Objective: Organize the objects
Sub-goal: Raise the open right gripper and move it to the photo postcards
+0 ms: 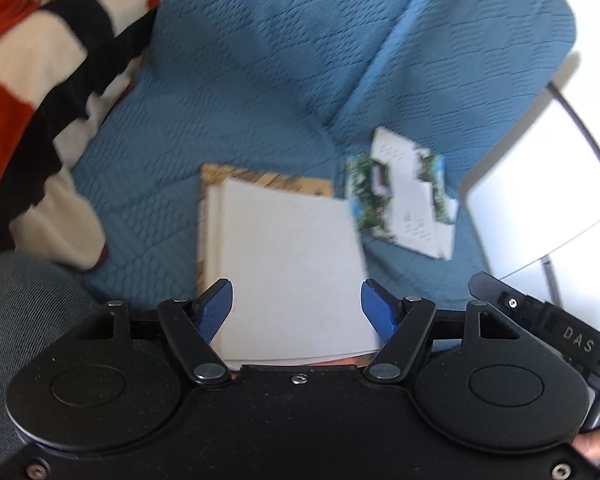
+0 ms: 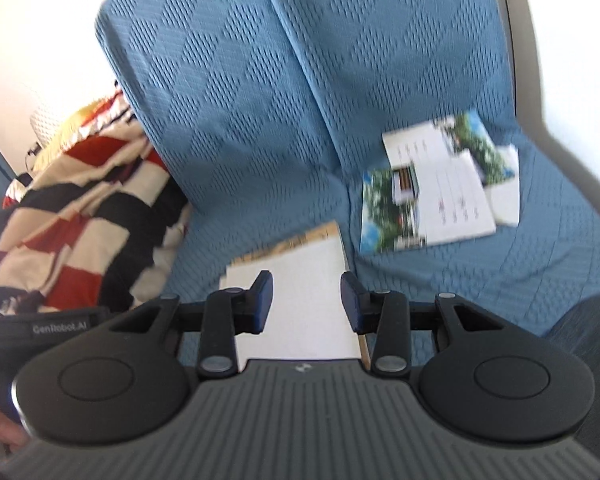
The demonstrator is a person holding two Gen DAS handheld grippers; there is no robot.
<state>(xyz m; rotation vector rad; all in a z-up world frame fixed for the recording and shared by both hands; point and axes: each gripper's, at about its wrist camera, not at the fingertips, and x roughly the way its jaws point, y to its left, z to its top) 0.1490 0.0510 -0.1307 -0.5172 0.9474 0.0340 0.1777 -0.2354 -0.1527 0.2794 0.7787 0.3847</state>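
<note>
A white-covered book (image 1: 288, 248) lies flat on the blue sofa seat (image 1: 148, 184), on top of a brown patterned book (image 1: 268, 178) whose edge shows behind it. My left gripper (image 1: 296, 300) hovers over the white book, open, with its blue pads (image 1: 216, 304) clear of it. In the right wrist view the same white book (image 2: 304, 276) and brown edge (image 2: 300, 242) lie under my right gripper (image 2: 306, 300), which is open with nothing pressed between its fingers. Loose photos and printed sheets (image 1: 404, 196) (image 2: 440, 188) are scattered to the right of the books.
A red, black and cream striped blanket (image 1: 28, 100) (image 2: 80, 220) is heaped on the left of the sofa. The blue quilted backrest (image 2: 240, 100) rises behind. A white table with a dark rim (image 1: 540, 200) stands at the right. The other gripper's body (image 1: 540, 320) shows at the edge.
</note>
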